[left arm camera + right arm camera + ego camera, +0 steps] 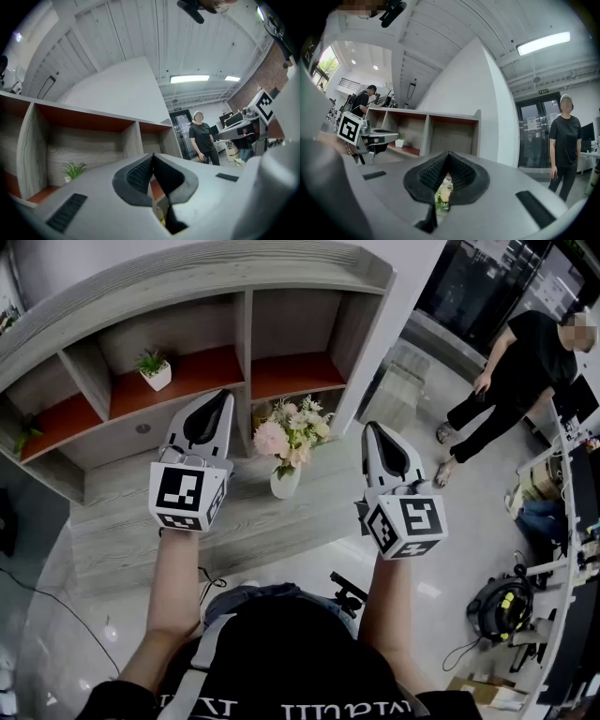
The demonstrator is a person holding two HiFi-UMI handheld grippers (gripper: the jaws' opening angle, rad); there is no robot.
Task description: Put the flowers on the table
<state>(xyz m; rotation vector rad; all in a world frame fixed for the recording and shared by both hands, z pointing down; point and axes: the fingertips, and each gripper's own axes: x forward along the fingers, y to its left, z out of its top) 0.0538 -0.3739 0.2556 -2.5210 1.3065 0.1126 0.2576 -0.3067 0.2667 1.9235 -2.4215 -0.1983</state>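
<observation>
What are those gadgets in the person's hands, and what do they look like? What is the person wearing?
Each is a pale grey wedge tapering to two jaws: the left gripper and the right gripper. Dark ribbed pads line the jaws. At the back of each sits a white cube printed with black square markers. The person wears a black top with pale lettering.

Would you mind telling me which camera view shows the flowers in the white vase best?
The head view: the flowers and vase show whole. The right gripper view gives only a sliver of the flowers; the left gripper view shows none clearly.
</observation>
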